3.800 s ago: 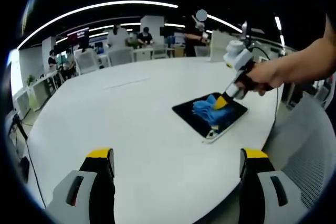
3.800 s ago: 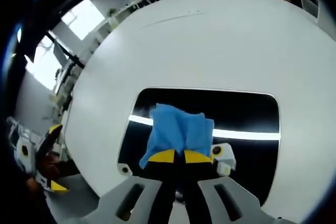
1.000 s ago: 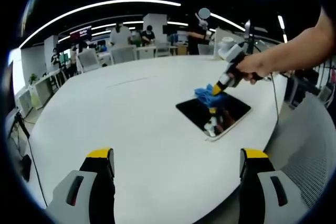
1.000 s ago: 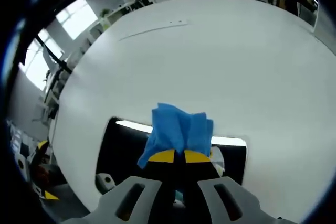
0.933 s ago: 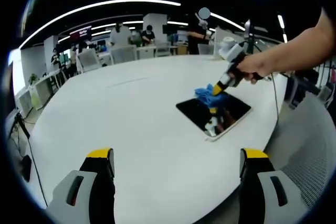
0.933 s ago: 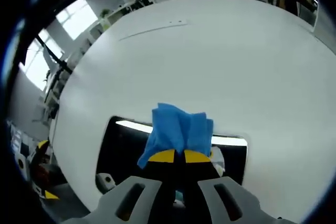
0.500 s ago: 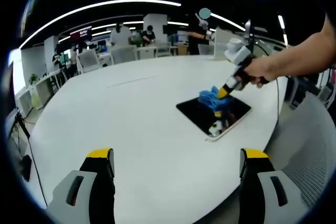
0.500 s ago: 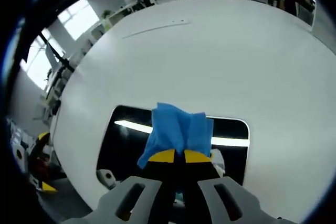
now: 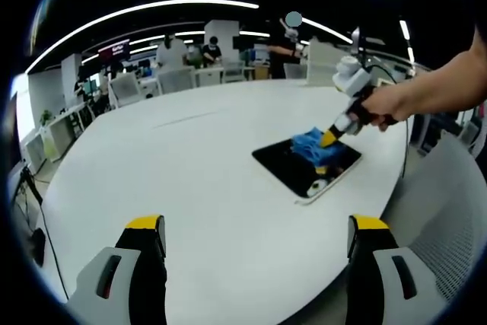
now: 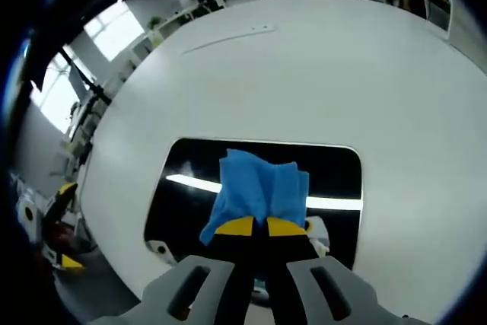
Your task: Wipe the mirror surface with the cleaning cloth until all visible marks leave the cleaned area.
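The round white table carries the dark mirror flat near its edge. The right gripper, clamped on the blue cleaning cloth, should press evenly in overlapping strokes. The left gripper hovers wide apart, idle.

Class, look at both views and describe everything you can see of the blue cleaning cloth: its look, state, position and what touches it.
The soft, bunched blue cleaning cloth is crumpled into folds and pinched at its near end by the yellow-tipped right gripper, whose jaws are closed on it. It rests on the dark rectangular mirror lying flat on the round white table. In the left gripper view the cloth sits on the mirror's far part.
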